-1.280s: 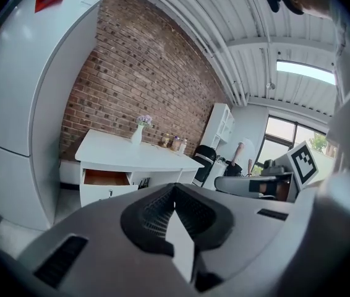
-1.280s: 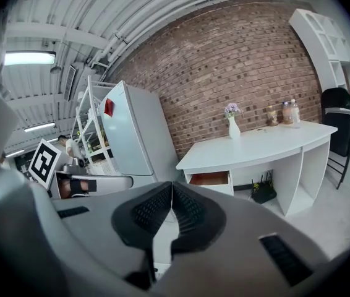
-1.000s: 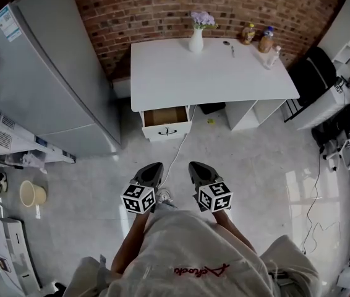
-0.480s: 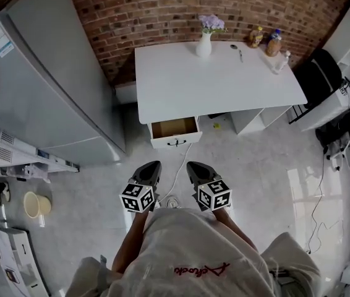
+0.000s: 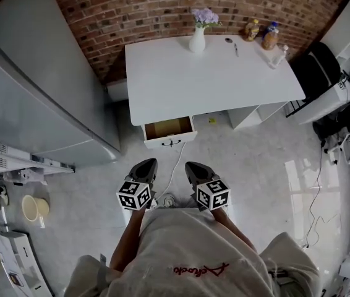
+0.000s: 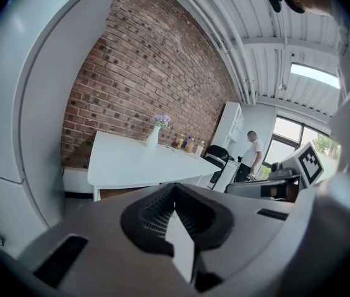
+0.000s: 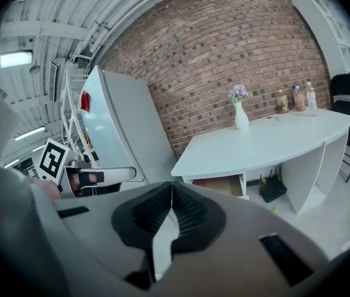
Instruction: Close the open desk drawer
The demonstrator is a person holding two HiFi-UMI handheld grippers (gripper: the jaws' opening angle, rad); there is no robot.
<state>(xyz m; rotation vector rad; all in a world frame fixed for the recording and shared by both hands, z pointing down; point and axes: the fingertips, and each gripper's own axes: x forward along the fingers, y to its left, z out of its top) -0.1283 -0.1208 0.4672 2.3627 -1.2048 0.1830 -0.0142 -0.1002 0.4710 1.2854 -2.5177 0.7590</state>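
Plainly, the drawer [image 5: 169,131] stood pulled out under the left end of the white bench [image 5: 212,79], while the left claw [image 5: 145,166] and right claw [image 5: 193,167] hung clenched and empty, well short of that bench.

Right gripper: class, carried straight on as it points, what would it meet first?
Probably the right gripper meets the white front of the open drawer under the desk; depth is unclear.

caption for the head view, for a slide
Left gripper and right gripper, both shut and empty, face the white desk and its open drawer.
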